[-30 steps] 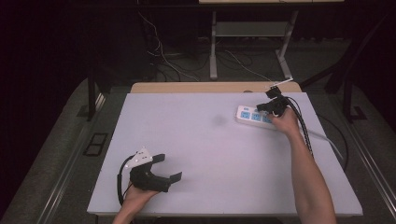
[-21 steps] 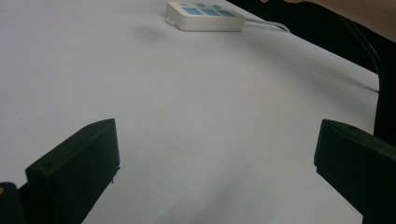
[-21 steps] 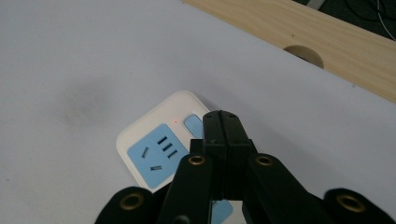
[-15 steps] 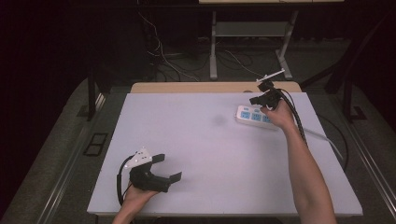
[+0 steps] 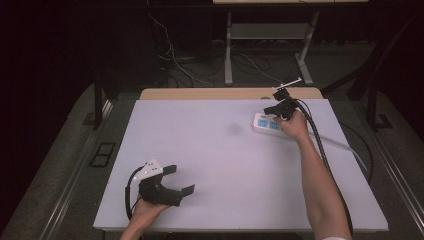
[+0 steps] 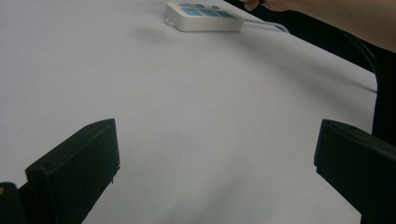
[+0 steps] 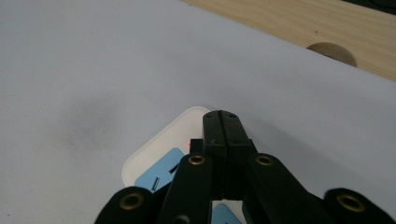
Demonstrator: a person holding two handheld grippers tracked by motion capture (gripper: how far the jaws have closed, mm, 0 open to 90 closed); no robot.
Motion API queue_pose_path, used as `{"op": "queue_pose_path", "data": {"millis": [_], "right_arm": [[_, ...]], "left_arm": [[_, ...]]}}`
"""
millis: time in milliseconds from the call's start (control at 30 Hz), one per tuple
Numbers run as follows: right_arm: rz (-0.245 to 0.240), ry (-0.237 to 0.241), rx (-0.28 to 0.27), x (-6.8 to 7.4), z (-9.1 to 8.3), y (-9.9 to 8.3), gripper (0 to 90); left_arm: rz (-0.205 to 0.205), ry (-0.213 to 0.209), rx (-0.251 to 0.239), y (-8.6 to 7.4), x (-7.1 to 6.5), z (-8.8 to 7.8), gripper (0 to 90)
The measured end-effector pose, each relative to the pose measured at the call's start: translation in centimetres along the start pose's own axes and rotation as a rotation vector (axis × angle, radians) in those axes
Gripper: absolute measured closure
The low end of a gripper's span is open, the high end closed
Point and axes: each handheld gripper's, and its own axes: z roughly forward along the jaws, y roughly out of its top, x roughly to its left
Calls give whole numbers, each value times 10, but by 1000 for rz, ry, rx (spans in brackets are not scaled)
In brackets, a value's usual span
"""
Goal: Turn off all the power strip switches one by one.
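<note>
Hovering over the white power strip (image 5: 266,123), the right gripper (image 5: 281,104) had its jaws pressed together, nothing between them; in the right gripper view the closed tips sat above the strip's end near a small red spot, maybe a switch or light, hard to tell. Strip lay at the far right of the table (image 5: 225,150), its cable trailing off the right edge. Left gripper (image 5: 172,180) rested at the near left, jaws spread wide, holding nothing, well apart from the strip. Step looked like pressing the strip's switch with closed tips; next move would call for a short straight push down, then lift clear
</note>
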Motion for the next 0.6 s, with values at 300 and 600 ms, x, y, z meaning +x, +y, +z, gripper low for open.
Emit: {"op": "queue_pose_path", "data": {"millis": [300,600], "right_arm": [[10,-5,6,1,11,-4,900],[33,9,-1,-1,11,-5,900]], "left_arm": [[5,-1,3,0,0,0,0],[6,0,5,0,0,0,0]]}}
